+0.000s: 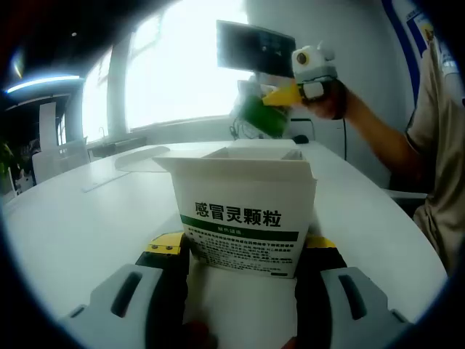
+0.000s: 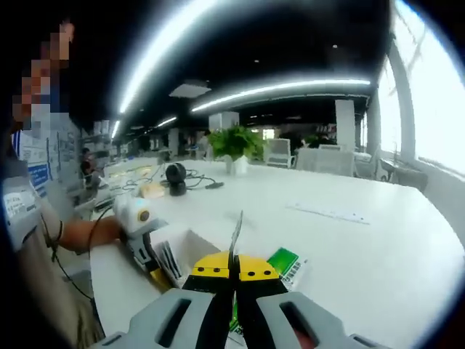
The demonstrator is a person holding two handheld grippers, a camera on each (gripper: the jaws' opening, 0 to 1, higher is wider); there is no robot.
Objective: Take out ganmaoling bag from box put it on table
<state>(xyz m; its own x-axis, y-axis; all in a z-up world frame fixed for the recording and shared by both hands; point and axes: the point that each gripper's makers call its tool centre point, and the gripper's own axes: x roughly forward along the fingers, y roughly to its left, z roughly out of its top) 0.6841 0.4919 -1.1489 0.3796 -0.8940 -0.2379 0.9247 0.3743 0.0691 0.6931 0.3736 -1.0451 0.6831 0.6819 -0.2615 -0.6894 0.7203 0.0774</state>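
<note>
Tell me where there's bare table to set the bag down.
The right gripper holds the bag above the box. White table lies bare past the box, toward the clear ruler. Near the potted plant, cables and a black device crowd it.

My right gripper [image 2: 234,270] has its jaws pressed together on a thin sachet [image 2: 235,234] seen edge-on, green showing just beside the tips. Below lies the white surface [image 2: 349,254]. To the left, my other gripper [image 2: 147,256] grips the open white box [image 2: 178,251]. Farther off stands a potted plant [image 2: 234,145].
</note>
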